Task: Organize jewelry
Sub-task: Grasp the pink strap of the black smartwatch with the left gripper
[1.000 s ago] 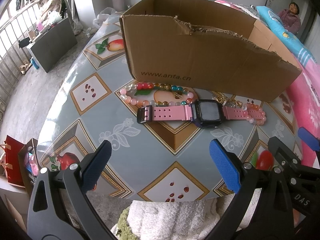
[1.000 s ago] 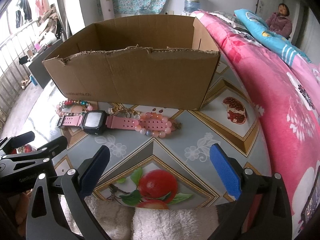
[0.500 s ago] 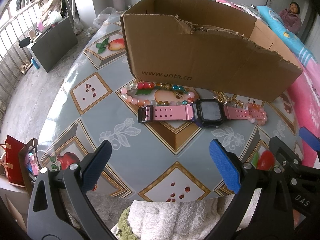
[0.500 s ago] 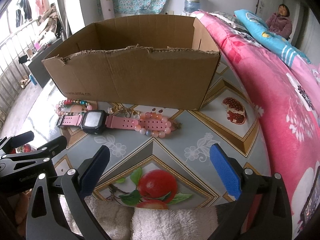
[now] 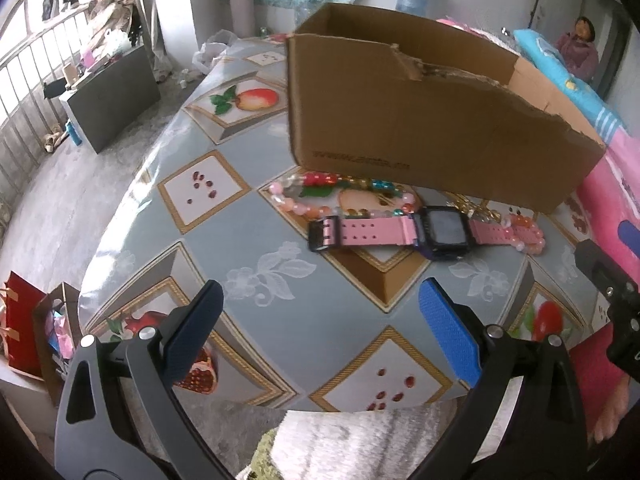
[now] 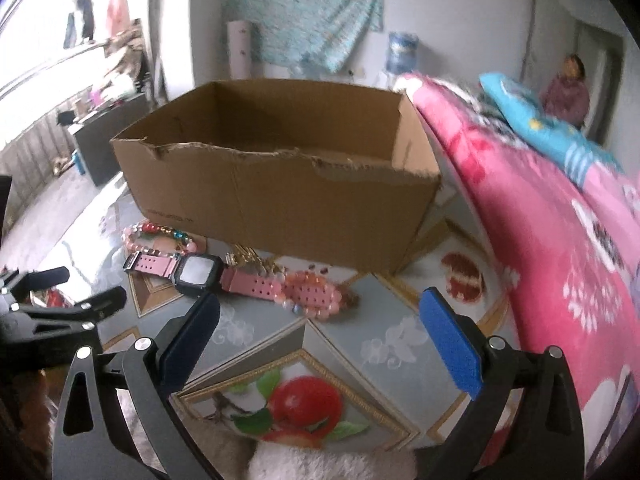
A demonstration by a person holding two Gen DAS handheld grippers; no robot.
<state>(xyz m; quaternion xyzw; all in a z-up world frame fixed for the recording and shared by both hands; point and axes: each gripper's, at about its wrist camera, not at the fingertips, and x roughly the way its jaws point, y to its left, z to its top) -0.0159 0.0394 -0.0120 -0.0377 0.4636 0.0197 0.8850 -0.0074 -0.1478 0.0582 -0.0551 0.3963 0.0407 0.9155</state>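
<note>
A pink-strapped watch [image 5: 400, 232] with a black face lies flat on the table in front of an open cardboard box [image 5: 432, 132]. A multicoloured bead bracelet [image 5: 340, 196] lies behind its left strap. A pink bead bracelet [image 5: 524, 232] lies at its right strap end, with a small gold piece [image 5: 472, 208] behind. My left gripper [image 5: 320, 324] is open and empty, near the table's front edge. My right gripper [image 6: 320, 324] is open and empty, short of the watch [image 6: 200, 268], the pink bracelet [image 6: 312, 292] and the box [image 6: 280, 200].
The table [image 5: 280, 272] has a patterned grey oilcloth with fruit tiles. A pink bedspread [image 6: 560, 220] lies along its right side. A fluffy white cloth [image 5: 360, 440] lies at the near edge. The floor drops away on the left, with a grey cabinet [image 5: 112, 96] and red bags [image 5: 20, 320].
Both grippers have moved: the views have shifted and the right wrist view is blurred and seems closer to the jewelry. The jewelry and box have not moved. Both grippers stay open.
</note>
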